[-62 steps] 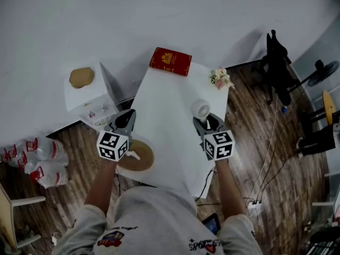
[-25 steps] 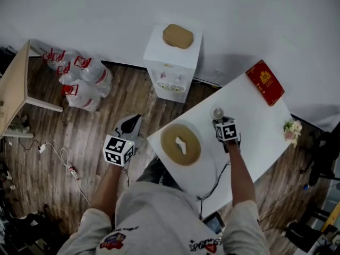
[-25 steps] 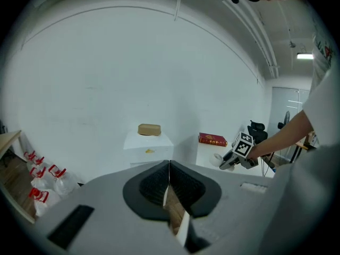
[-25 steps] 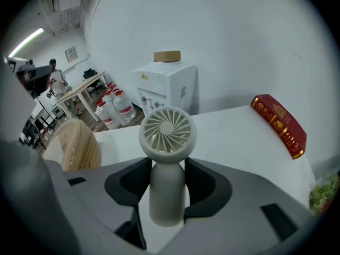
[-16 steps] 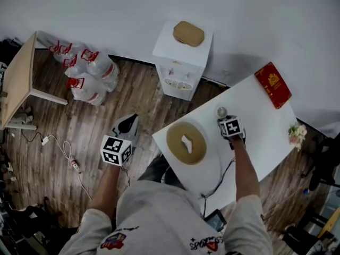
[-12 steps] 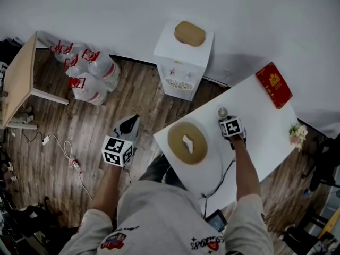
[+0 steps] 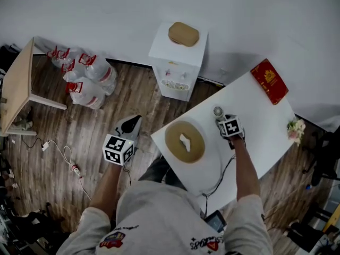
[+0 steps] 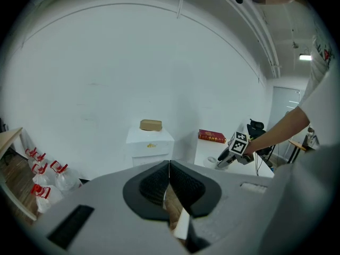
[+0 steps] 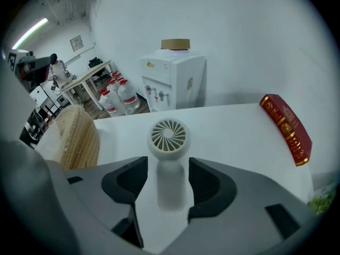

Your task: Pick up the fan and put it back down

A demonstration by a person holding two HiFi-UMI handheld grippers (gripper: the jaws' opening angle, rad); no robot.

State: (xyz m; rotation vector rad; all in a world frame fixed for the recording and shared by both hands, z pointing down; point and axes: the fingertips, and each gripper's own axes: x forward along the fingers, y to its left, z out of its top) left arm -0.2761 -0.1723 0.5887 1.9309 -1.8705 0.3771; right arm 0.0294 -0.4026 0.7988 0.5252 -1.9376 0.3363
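White counter [image 9: 234,134] lies under right tongs [image 9: 166,169]. Jaws have just been eased apart; gaps are seen either side of fan [image 9: 168,136] handle, so no pinch is judged. Fan is laid on counter, handle along tongs' line, round head just beyond tips. Left tongs [image 8: 169,169] are pressed together, empty, off counter over floor [image 7: 106,110], well apart from fan; right tongs far nearer.

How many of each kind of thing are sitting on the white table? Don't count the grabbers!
Fan: 1
Red book: 1
Round woven thing: 1
Bunch of flowers: 1
Total: 4
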